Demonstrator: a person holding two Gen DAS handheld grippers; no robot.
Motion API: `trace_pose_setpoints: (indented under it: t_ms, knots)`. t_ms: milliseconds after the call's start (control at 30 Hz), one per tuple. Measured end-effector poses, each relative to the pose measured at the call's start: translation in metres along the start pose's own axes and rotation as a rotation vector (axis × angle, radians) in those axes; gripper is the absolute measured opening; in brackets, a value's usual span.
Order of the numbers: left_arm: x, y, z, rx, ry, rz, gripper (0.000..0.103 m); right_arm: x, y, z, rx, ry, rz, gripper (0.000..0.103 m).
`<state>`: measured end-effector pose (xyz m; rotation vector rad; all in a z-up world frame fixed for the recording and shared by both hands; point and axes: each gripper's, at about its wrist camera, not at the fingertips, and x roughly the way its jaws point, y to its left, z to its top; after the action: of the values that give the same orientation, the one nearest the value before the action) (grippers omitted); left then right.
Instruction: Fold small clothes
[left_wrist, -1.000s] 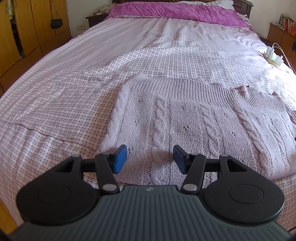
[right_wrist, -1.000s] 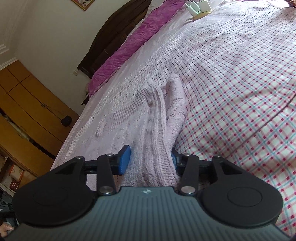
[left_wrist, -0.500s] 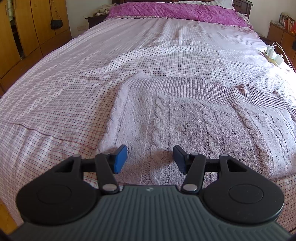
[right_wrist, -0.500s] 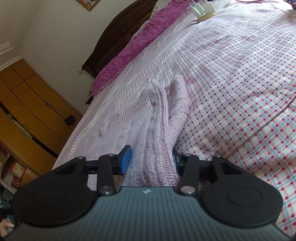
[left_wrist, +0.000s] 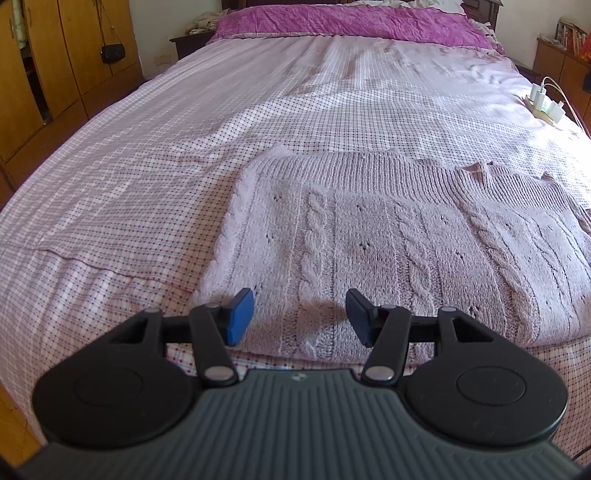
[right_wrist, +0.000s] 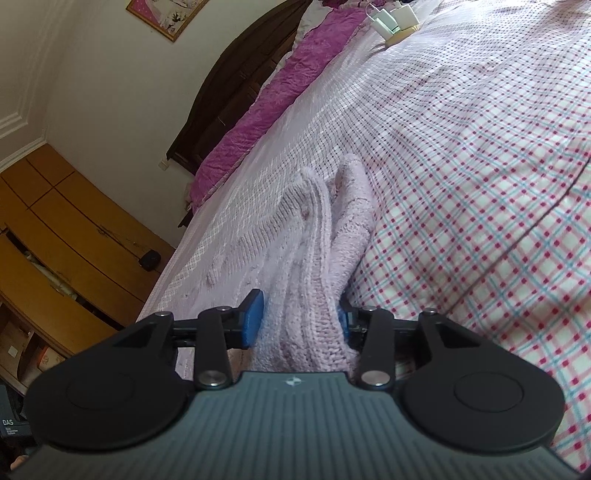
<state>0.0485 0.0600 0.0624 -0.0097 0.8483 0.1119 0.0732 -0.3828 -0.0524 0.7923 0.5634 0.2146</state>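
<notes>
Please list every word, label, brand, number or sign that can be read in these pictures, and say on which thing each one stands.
"DAS": on a dark box at the lower left edge of the right wrist view; the smaller lines under it are too blurred to read.
Small emblem on the right gripper's grey body: a logo only, no letters.
Book spines on the shelf in the left wrist view: too small to read.

item: pale lilac cable-knit sweater (left_wrist: 388, 251)
state: spread mostly flat, cable side up
spot: laid near the bed's foot edge
right end: bunched into raised folds (right_wrist: 317, 258)
</notes>
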Motion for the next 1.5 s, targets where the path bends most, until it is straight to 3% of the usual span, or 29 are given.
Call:
trace_pose_setpoints:
  t_ms: [267, 433, 600, 967, 1500]
  knots:
    - [0.000, -0.004, 0.001, -0.004, 0.004, 0.013, 0.057, 0.001, 0.003, -0.002, -0.020, -0.001, -0.001, 0.046]
    - [0.000, -0.003, 0.000, -0.007, 0.003, 0.011, 0.057, -0.009, 0.001, -0.003, 0.012, -0.024, 0.020, 0.034]
    - [-0.002, -0.002, 0.000, -0.007, 0.000, 0.008, 0.057, -0.017, 0.002, -0.003, 0.071, -0.053, 0.073, 0.031]
    - [-0.018, 0.008, 0.005, -0.012, -0.045, -0.006, 0.057, -0.020, 0.028, -0.001, 0.103, -0.074, 0.158, 0.029]
    - [-0.038, 0.035, 0.011, -0.028, -0.110, 0.000, 0.057, -0.017, 0.099, 0.001, 0.014, -0.114, 0.218, 0.026]
